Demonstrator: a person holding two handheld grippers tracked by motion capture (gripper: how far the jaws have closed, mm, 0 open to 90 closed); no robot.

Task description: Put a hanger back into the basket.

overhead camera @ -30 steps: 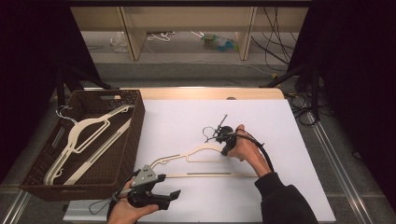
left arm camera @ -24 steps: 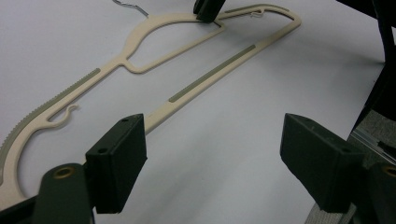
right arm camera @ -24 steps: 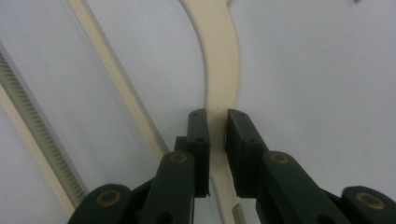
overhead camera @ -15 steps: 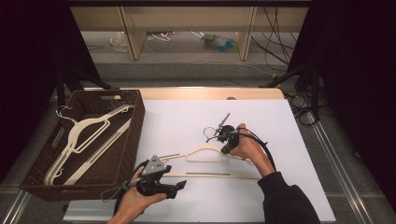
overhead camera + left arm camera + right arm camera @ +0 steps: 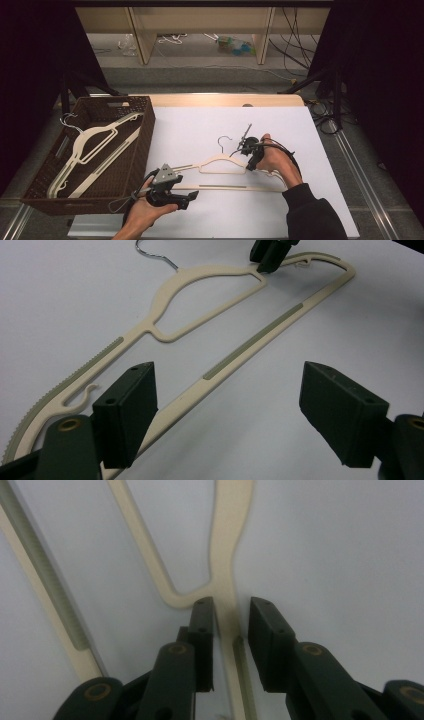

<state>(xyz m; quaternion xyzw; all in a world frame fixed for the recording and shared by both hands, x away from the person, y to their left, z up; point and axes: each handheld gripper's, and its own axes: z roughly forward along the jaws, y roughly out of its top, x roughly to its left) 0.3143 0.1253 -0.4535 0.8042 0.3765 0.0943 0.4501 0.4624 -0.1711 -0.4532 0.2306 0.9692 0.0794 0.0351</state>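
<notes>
The left gripper (image 5: 187, 196) stood wide open beside the cream plastic hanger (image 5: 220, 165) on the white table (image 5: 190, 130) — the right gripper (image 5: 231, 625), jaws just opening, straddled its shoulder bar without pressing.

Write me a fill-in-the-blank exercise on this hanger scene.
1. The hanger on the white table has a metal ____ at its top.
2. The brown ____ at the table's left holds more hangers.
3. The left tool has its jaws wide ____, nothing between them.
4. The right tool straddles the hanger's ____ arm.

Missing words: hook; basket; open; upper
</notes>
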